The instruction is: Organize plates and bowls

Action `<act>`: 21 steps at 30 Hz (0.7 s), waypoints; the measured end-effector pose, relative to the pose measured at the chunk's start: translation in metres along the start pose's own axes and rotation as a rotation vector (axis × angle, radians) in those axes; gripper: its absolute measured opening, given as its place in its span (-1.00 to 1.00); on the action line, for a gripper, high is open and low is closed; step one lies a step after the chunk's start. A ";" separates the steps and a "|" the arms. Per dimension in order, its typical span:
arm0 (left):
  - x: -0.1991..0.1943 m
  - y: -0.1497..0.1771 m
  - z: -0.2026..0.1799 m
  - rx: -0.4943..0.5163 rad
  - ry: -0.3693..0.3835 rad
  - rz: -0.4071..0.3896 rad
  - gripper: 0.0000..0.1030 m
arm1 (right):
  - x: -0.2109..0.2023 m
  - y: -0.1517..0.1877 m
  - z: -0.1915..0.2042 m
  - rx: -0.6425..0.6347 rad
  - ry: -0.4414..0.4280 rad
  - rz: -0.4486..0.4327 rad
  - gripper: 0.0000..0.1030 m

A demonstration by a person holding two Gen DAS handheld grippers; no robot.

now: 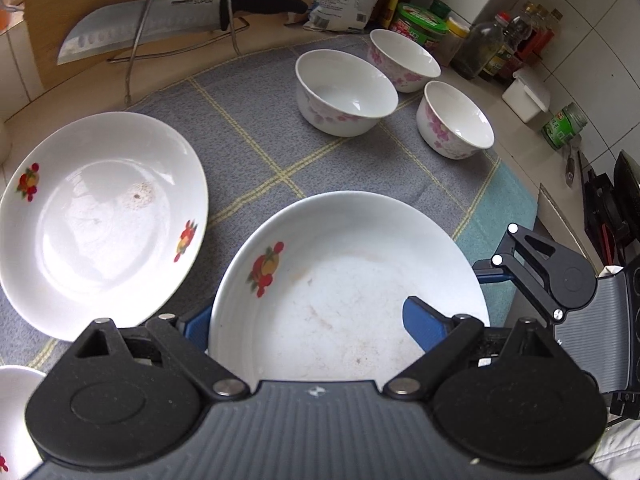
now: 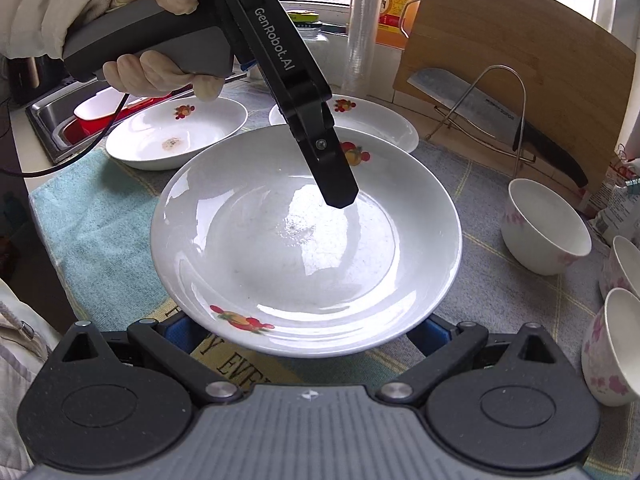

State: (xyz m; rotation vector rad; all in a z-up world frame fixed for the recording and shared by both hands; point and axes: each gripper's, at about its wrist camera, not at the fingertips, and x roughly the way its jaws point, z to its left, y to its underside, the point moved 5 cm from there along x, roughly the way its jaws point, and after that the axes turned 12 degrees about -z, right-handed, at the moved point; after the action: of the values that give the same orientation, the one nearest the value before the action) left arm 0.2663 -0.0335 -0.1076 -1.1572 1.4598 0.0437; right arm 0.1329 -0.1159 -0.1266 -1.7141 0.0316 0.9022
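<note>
Plates are our concern at this step, and the plate [image 1: 348,264] in hand, white with a fruit print, lies between our two tools over the grey checked cloth [image 1: 260,128] that covers the worktop [image 1: 476,84]. The left claw [image 1: 310,324] stands about half wide across its rim. One blue finger [image 1: 424,330] reaches over the inside of the plate and the other sits outside the rim, but we cannot tell whether the pads really pinch. The right claw [image 2: 306,332] stands wide at the opposite side, with both blue pads partly hidden below the near rim. We therefore judge that it supports the plate from underneath and does not clamp it. To do this step well, we should keep the plate level and move both hands at the same pace, because a glazed plate that only rests on pads can slide off easily. We think the best goal is the second plate [image 1: 100,224], which lies just beside it on the cloth, near the knife [image 1: 140,28]. A third plate [image 2: 176,132] lies toward the sink [image 2: 44,124]. We should centre our plate above the other one, lower it slowly until the two meet, and only then draw the fingers out sideways. The three pink-flowered bowls [image 1: 346,92] stand well apart on the far part of the cloth, so they are not in our way and can be nested afterwards.
</note>
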 end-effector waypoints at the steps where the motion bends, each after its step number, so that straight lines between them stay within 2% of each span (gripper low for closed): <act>1: -0.005 0.002 0.004 -0.011 -0.009 -0.008 0.81 | 0.002 -0.003 0.003 -0.005 -0.012 -0.002 1.00; 21: -0.097 0.049 0.089 -0.177 -0.172 -0.131 0.81 | 0.069 -0.070 0.066 -0.138 -0.201 -0.042 1.00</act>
State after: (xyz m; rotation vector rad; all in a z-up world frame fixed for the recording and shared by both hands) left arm 0.2792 0.1045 -0.0861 -1.3561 1.2452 0.1803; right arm 0.1777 -0.0073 -0.1132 -1.7353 -0.2043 1.0612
